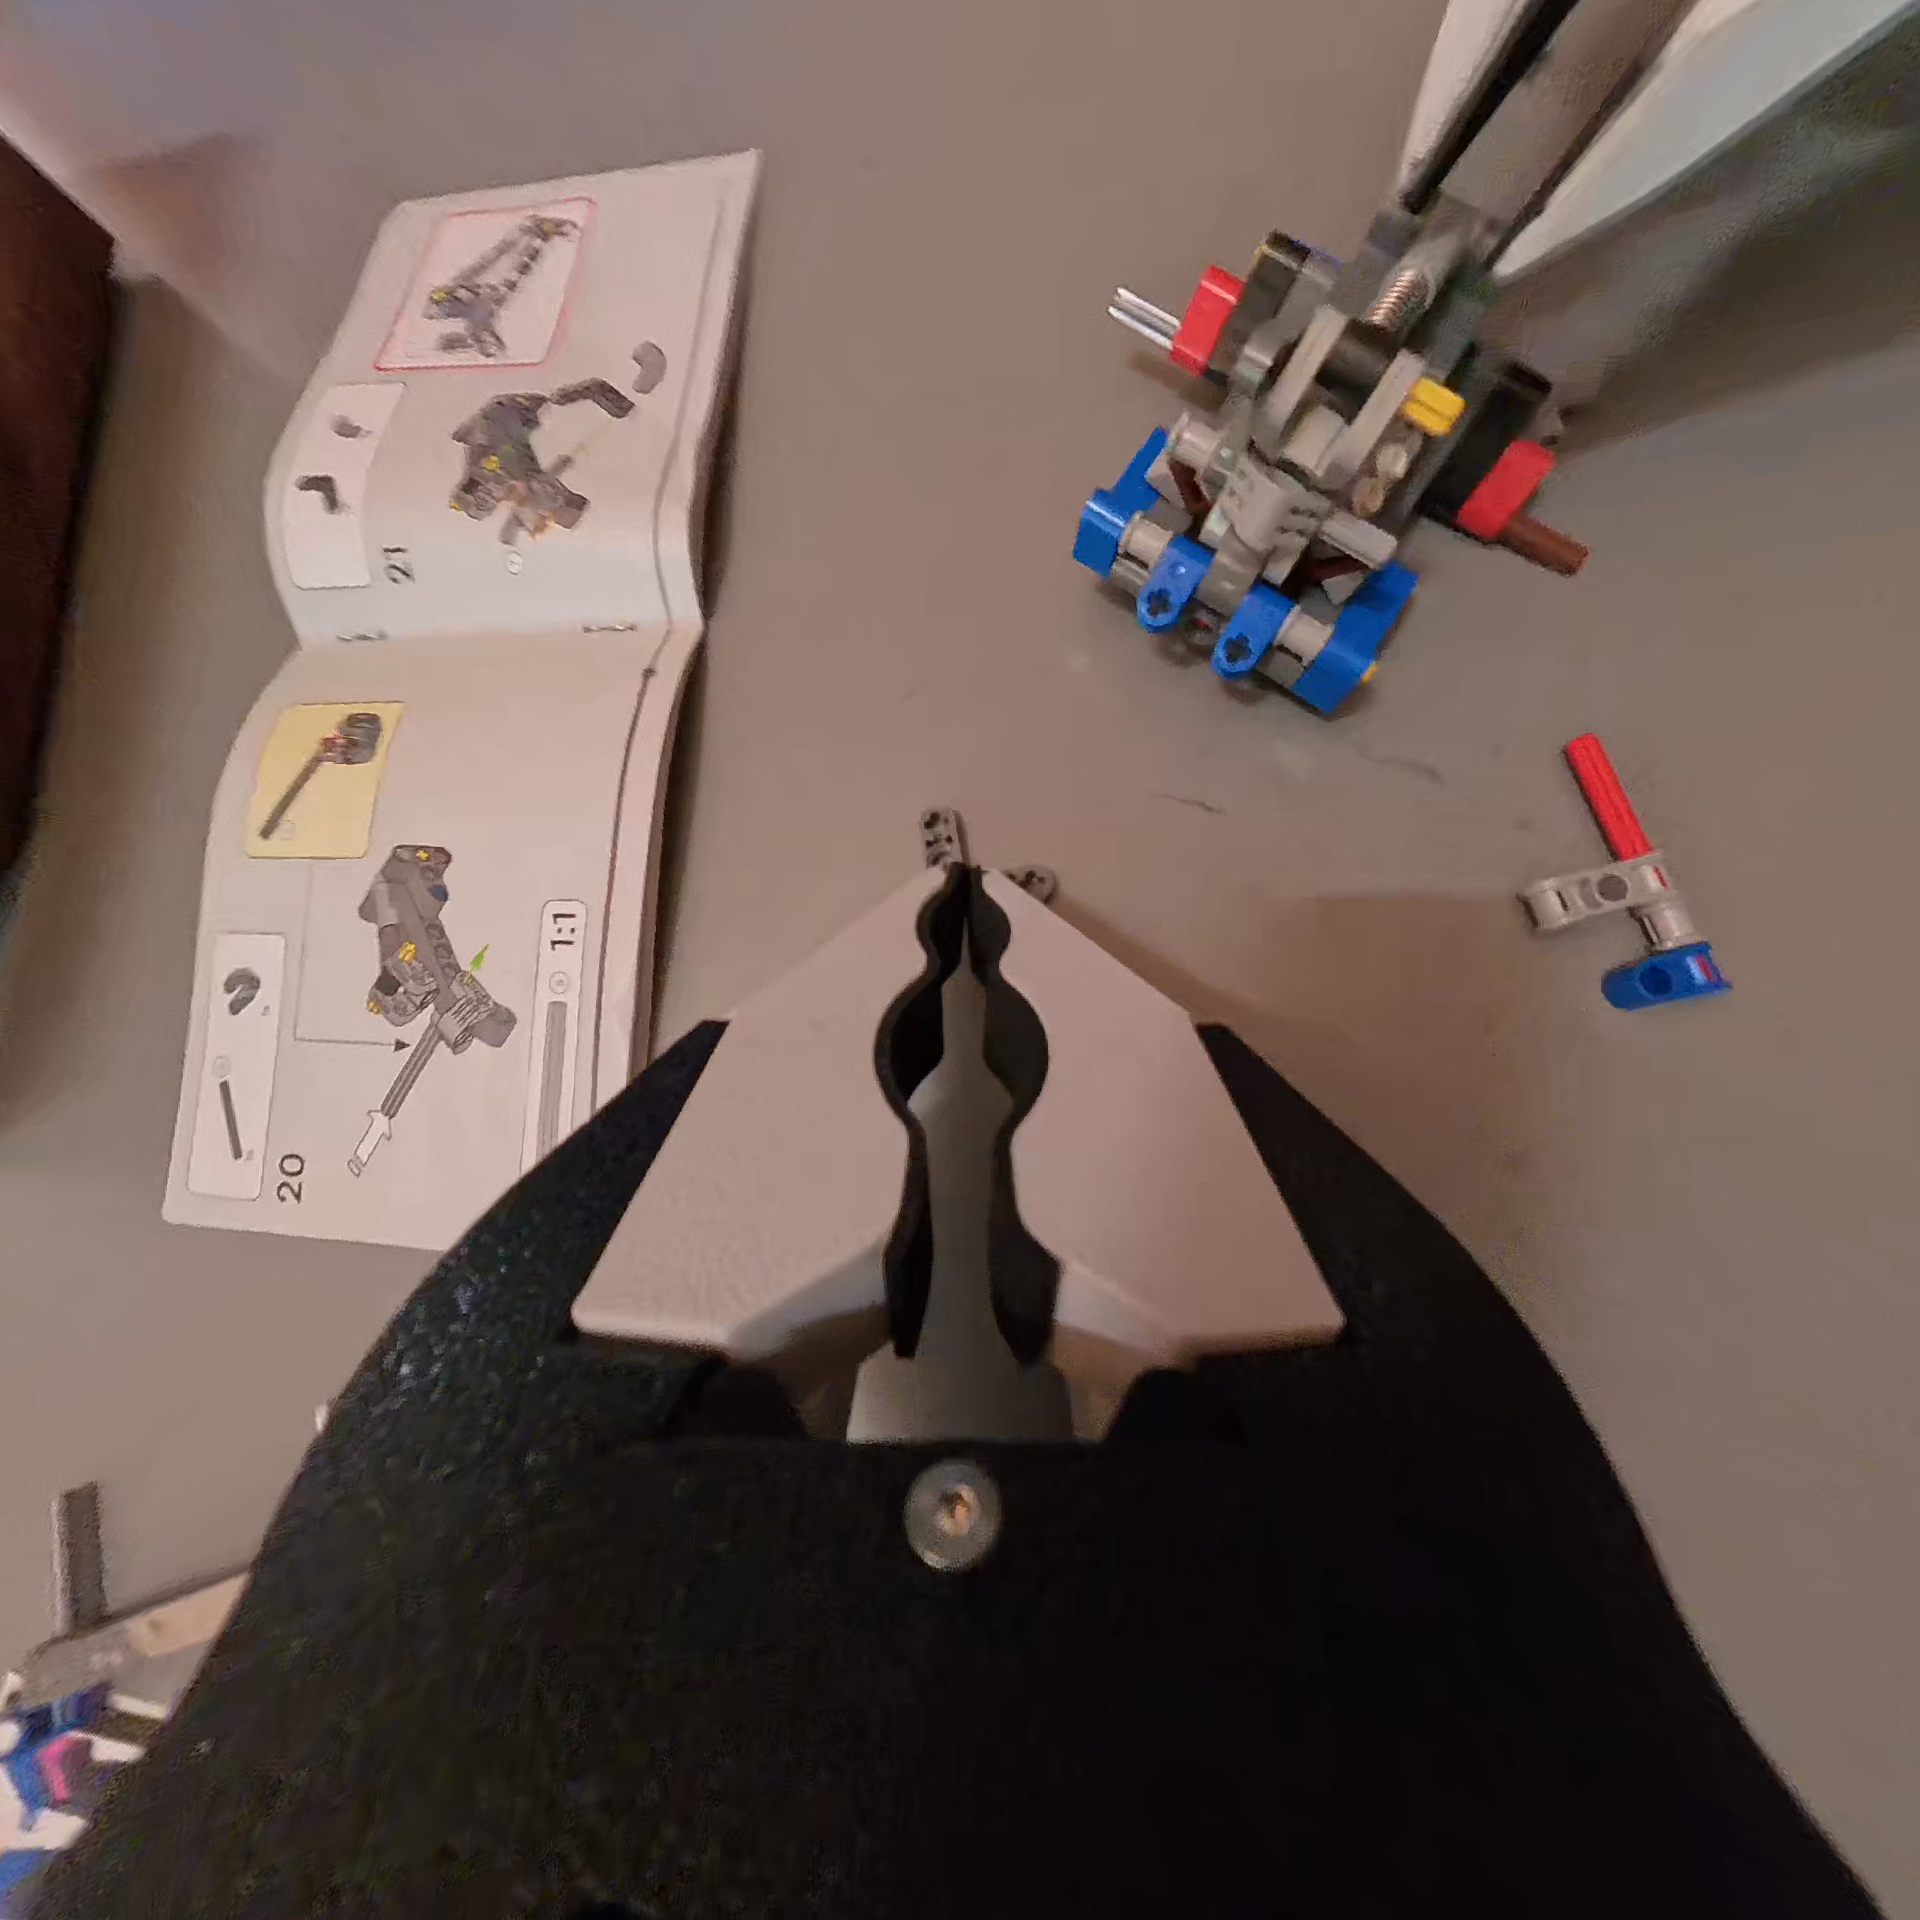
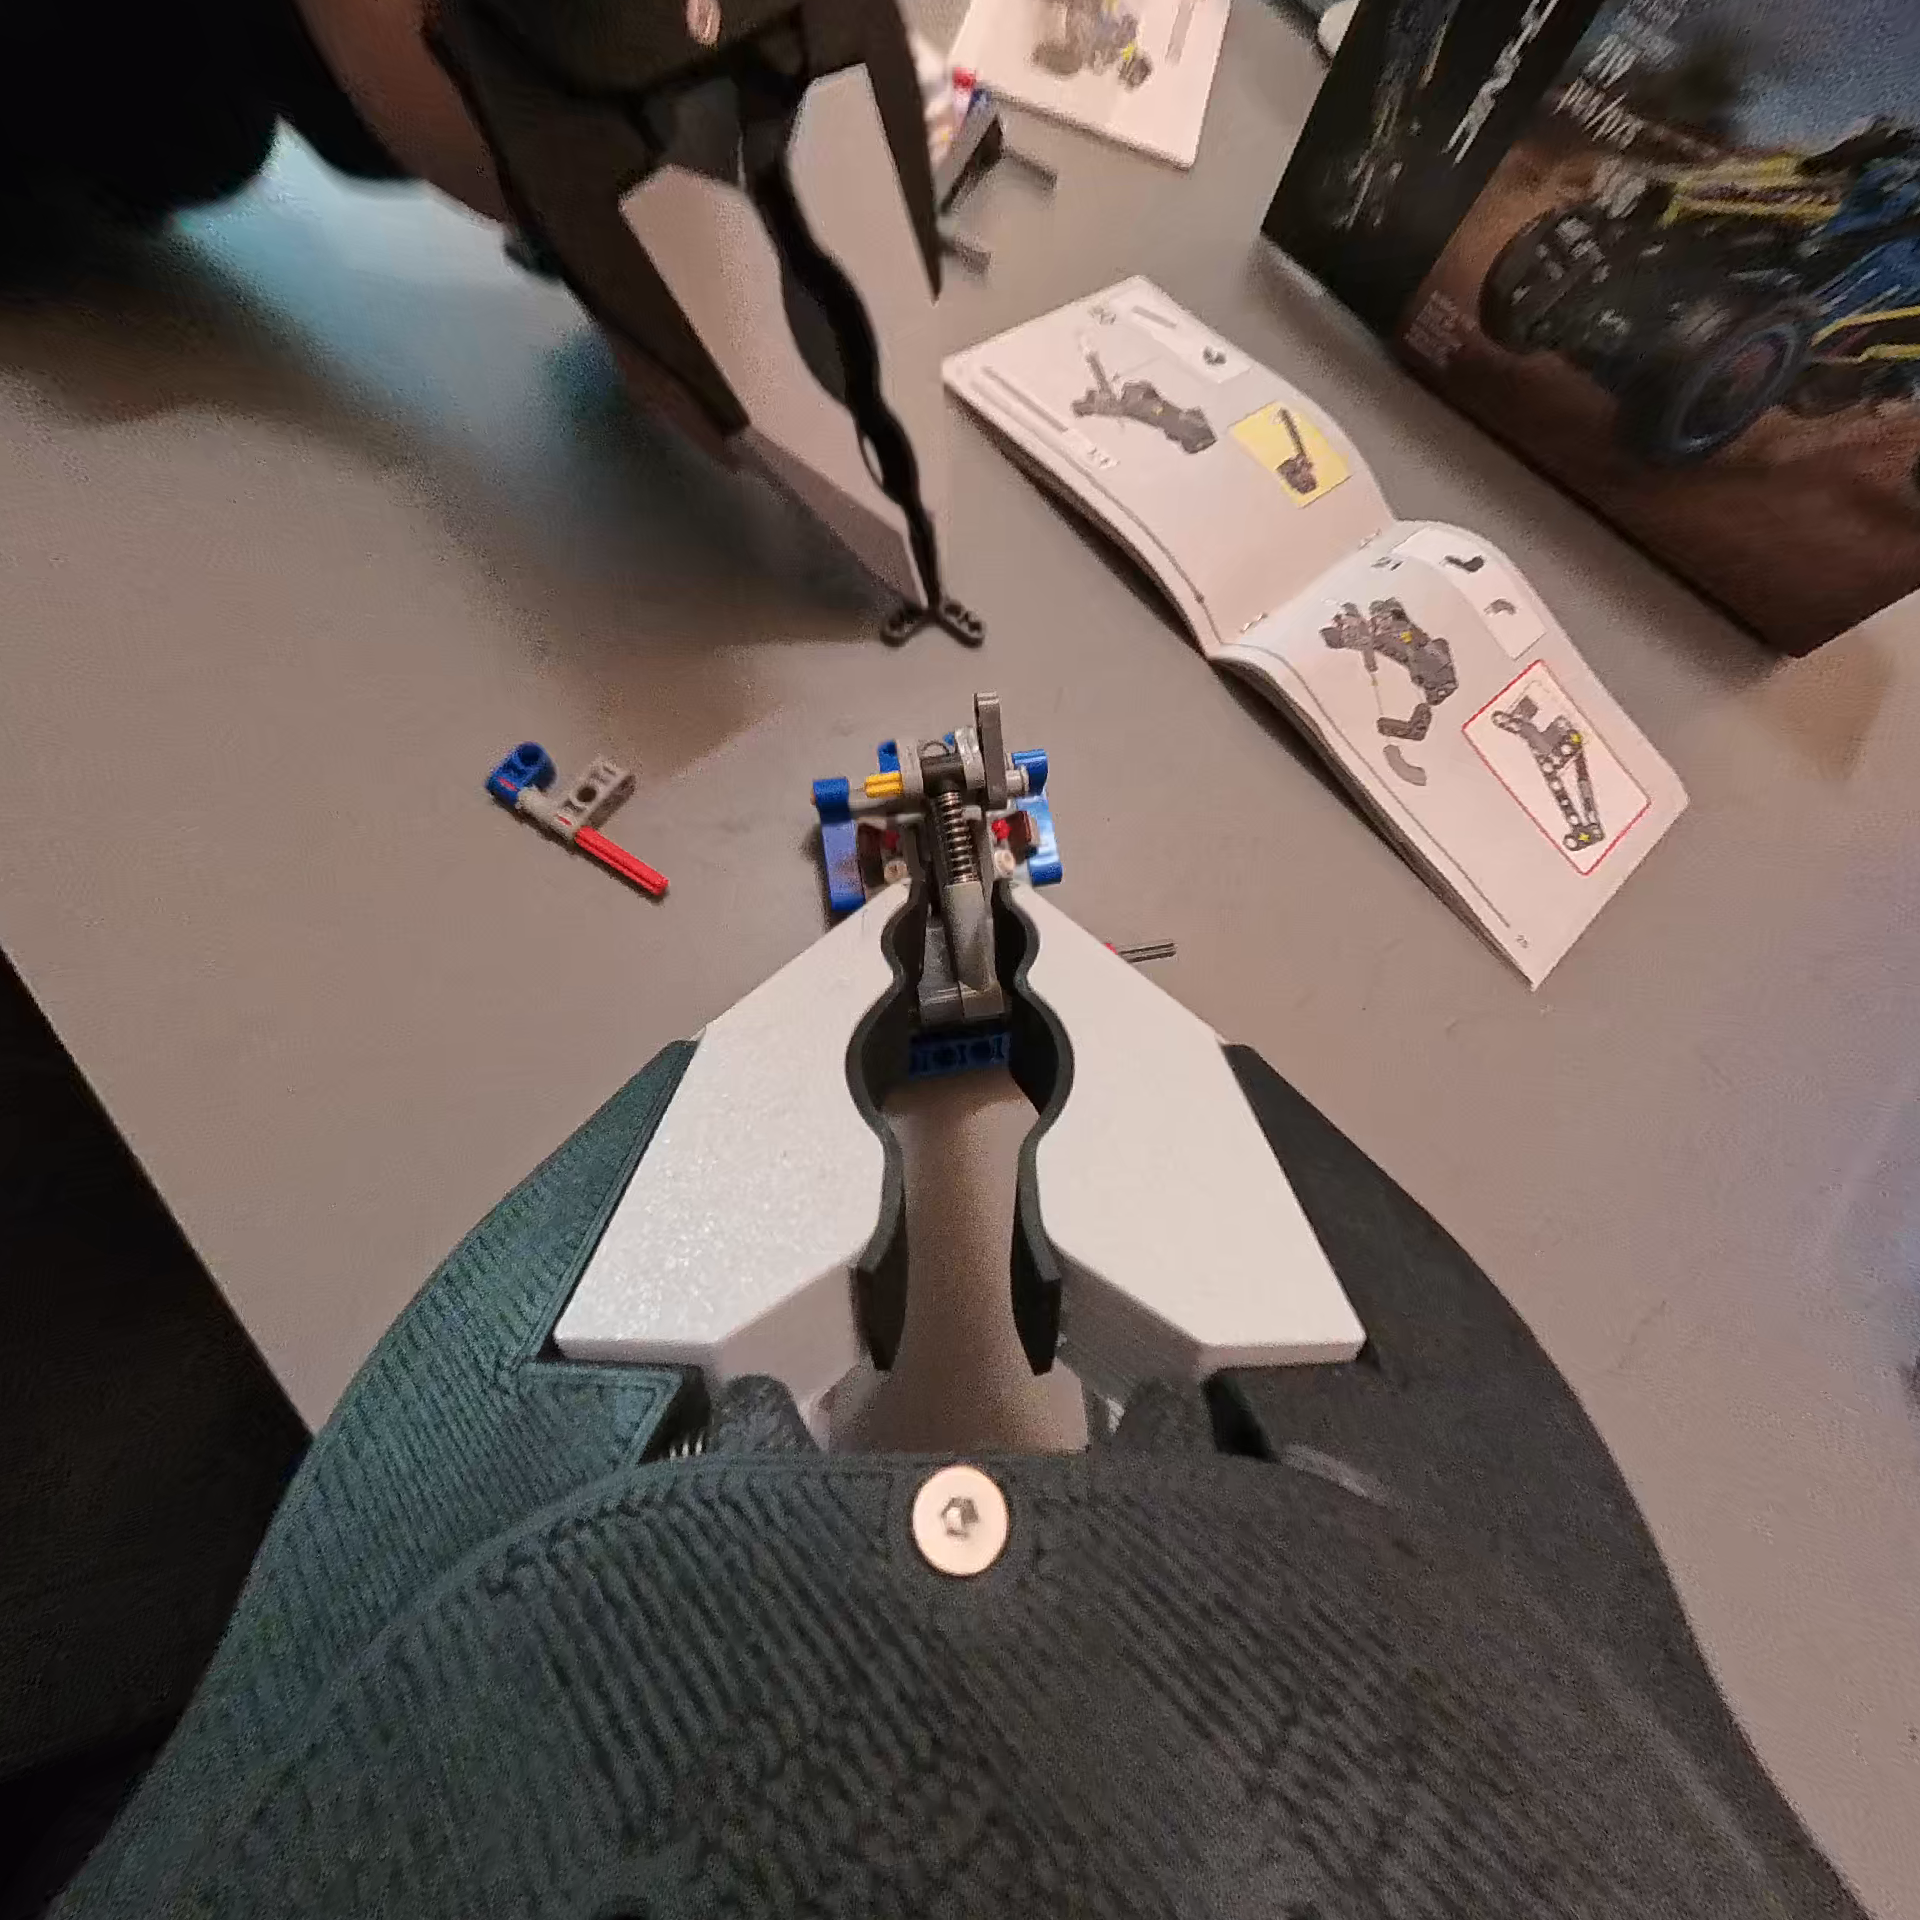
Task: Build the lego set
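Note:
My left gripper (image 1: 964, 881) is shut, its black pads meeting at the tip. The tip stands on the bend of a small dark grey bent beam (image 1: 943, 837) that lies on the grey table (image 1: 935, 468). One arm of the beam sticks out on each side of the tip. The right wrist view shows that gripper (image 2: 928, 601) coming down from above onto the beam (image 2: 961, 623). My right gripper (image 2: 958, 906) is shut on the grey spring strut of a blue and grey brick assembly (image 2: 940, 810), which rests on the table. The left wrist view shows this assembly (image 1: 1278, 488) with the right gripper (image 1: 1423, 249) on it.
An open instruction booklet (image 1: 478, 675) lies left of the beam, and shows too in the right wrist view (image 2: 1330, 582). A small piece with a red axle (image 1: 1621, 883) (image 2: 571, 810) lies apart. A printed box (image 2: 1621, 291) stands beyond the booklet. Loose parts (image 1: 73, 1662) lie nearby. The grippers' ends are close to 12 centimetres from one another.

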`<state>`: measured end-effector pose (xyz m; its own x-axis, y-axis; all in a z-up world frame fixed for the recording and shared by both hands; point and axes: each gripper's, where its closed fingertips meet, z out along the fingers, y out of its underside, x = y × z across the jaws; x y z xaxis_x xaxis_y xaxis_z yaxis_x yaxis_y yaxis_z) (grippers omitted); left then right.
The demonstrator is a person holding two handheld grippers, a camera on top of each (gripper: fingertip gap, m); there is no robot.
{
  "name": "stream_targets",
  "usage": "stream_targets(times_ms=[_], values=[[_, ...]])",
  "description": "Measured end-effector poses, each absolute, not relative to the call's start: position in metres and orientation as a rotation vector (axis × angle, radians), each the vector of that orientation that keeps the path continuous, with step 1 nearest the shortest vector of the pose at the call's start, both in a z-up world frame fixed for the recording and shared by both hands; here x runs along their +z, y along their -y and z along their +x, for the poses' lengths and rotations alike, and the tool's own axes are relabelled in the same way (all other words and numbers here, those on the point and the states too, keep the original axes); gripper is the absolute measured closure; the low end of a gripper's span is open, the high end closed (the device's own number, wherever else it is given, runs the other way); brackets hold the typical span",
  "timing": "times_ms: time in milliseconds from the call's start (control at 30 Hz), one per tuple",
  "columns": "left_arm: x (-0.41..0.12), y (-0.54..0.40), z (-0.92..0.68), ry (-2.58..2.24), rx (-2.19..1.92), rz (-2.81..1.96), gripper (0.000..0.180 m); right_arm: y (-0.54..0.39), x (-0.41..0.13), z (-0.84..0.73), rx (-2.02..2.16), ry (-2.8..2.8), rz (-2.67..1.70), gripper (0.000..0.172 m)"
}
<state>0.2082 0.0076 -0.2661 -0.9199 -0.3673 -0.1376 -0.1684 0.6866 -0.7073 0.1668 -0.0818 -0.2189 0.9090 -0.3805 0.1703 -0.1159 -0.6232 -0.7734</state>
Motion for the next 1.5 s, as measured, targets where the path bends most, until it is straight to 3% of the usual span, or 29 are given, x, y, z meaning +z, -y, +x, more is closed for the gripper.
stream_targets(times_ms=[233,367,467,633,833,1200,1300,1500], values=[[-0.257,-0.011,0.199,-2.531,-1.101,-0.571,0.180,0.086,-0.206,0.156,-0.414,-0.342,-2.139,0.165],[-0.254,-0.011,0.212,-2.488,-1.038,-0.785,0.151,0.093,-0.196,0.159,-0.441,-0.319,-2.113,0.165],[-0.263,-0.014,0.214,-2.480,-0.929,-0.894,0.154,0.103,-0.189,0.165,-0.461,-0.335,-2.094,0.165],[-0.270,-0.009,0.210,-2.454,-0.920,-0.927,0.173,0.112,-0.186,0.168,-0.459,-0.340,-2.035,0.166],[-0.269,-0.016,0.207,-2.412,-1.022,-0.974,0.174,0.115,-0.190,0.172,-0.492,-0.301,-2.011,0.166],[-0.187,0.024,0.128,-2.584,-2.050,-1.130,0.174,0.054,-0.153,0.108,-0.655,0.346,-1.823,0.144],[-0.186,0.029,0.126,-2.596,-2.135,-1.159,0.174,0.046,-0.177,0.117,-0.725,0.451,-1.938,0.133],[-0.193,0.038,0.106,-2.769,-2.149,-1.097,0.174,0.033,-0.190,0.111,-0.696,0.567,-1.942,0.141]])
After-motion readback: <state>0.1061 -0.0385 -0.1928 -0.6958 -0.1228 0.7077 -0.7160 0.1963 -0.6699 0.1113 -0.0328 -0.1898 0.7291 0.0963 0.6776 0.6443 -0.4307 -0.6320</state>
